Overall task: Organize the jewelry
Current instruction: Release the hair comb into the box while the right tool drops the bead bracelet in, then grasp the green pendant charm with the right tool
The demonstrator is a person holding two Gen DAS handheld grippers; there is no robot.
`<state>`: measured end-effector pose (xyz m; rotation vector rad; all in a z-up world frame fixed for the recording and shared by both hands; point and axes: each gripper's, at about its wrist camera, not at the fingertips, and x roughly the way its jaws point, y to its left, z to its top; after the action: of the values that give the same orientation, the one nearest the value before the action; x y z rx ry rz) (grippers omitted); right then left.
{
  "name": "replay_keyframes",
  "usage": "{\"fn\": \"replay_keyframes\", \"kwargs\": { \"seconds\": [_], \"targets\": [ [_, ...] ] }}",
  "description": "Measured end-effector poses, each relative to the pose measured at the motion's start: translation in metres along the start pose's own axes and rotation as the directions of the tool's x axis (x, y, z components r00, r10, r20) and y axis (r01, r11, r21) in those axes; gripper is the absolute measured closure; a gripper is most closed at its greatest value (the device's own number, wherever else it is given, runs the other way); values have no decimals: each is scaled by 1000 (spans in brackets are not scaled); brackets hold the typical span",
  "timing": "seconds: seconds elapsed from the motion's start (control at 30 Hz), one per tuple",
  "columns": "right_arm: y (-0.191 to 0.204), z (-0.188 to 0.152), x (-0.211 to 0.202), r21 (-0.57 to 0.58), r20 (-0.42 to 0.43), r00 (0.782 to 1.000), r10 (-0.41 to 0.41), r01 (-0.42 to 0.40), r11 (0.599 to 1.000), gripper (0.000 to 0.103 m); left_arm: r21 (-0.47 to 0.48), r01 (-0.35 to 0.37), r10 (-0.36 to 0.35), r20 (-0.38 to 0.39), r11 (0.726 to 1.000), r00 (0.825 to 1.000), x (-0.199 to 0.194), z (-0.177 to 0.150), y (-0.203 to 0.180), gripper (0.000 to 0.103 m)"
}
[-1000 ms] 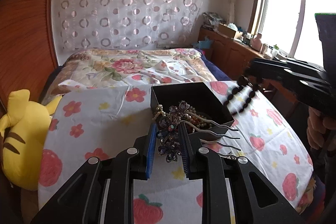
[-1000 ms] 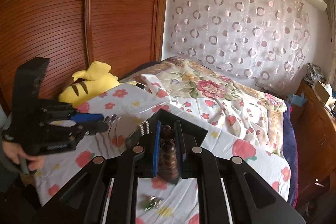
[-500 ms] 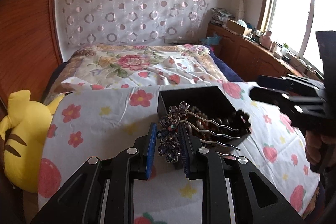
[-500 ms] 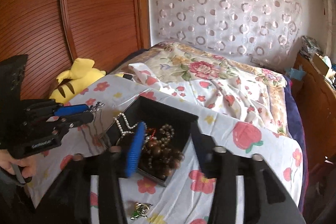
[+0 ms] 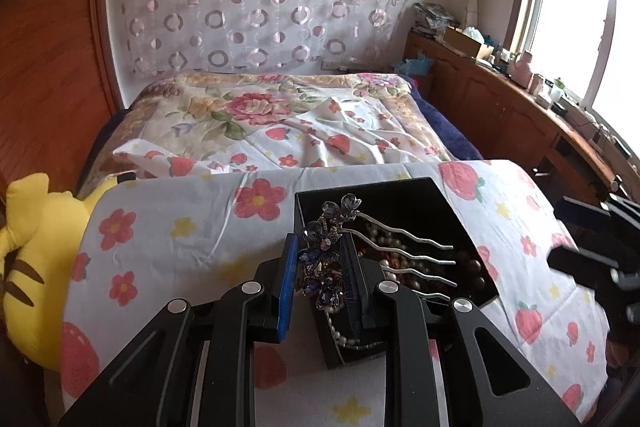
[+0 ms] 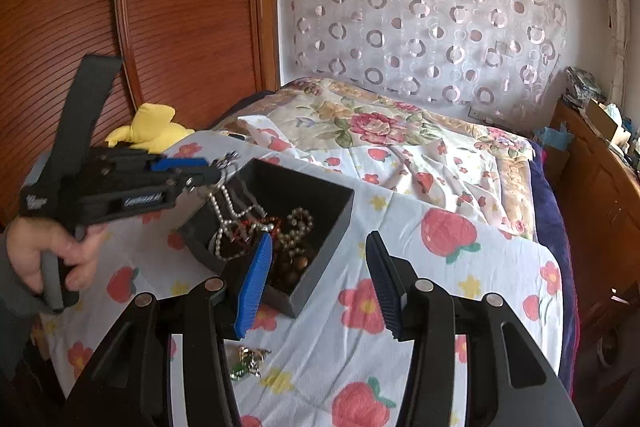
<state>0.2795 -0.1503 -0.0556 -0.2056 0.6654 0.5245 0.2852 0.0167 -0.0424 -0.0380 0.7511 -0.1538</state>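
A jewelled purple flower hair comb [image 5: 342, 209] with wavy silver prongs sits clamped in my left gripper [image 5: 320, 255], just above the near corner of the black box [image 5: 400, 199]. In the right wrist view the left gripper [image 6: 212, 171] hovers at the box's left rim. My right gripper [image 6: 318, 247] stands open over the near edge of the box [image 6: 308, 187], nothing between its pads. Brown beads [image 6: 292, 263] lie piled inside the box. A pearl strand [image 6: 224, 203] drapes over its wall. The right gripper [image 5: 560, 231] shows at the right edge.
The box rests on a strawberry-print sheet [image 6: 440, 267] over a raised surface beside a bed. A small green and gold trinket [image 6: 246, 363] lies on the sheet near my right gripper. A yellow plush toy [image 5: 32, 267] sits at the left. A hand [image 6: 44, 255] grips the left handle.
My right gripper has opened and let go of the brown bead string, which now lies in the box. The left gripper has carried the hair comb closer over the box.
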Motion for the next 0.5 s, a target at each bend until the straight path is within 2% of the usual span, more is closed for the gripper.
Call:
{"fn": "replay_keyframes", "kwargs": {
  "seconds": [0.23, 0.27, 0.3, 0.33, 0.47, 0.5],
  "targets": [
    [6, -15, -1, -14, -13, 1000, 1, -1, 1000, 52, 17, -22, 22, 2, 1000, 1000, 4, 7, -9, 82],
    [6, -17, 0, -14, -17, 1000, 2, -2, 1000, 52, 20, -30, 30, 3, 999, 1000, 5, 8, -10, 74],
    [6, -18, 0, -14, -19, 1000, 2, -2, 1000, 52, 22, -38, 38, 3, 999, 999, 6, 8, -10, 60],
    [6, -20, 0, -15, -21, 1000, 2, -3, 1000, 52, 24, -41, 41, 10, 999, 999, 5, 8, -11, 57],
    [4, -29, -1, -3, -26, 1000, 12, -12, 1000, 52, 36, -37, 37, 11, 999, 999, 2, 2, -11, 55],
    [4, -30, -2, -1, -26, 1000, 14, -14, 1000, 52, 41, -37, 37, 17, 998, 999, -2, -1, -11, 47]
  ]
}}
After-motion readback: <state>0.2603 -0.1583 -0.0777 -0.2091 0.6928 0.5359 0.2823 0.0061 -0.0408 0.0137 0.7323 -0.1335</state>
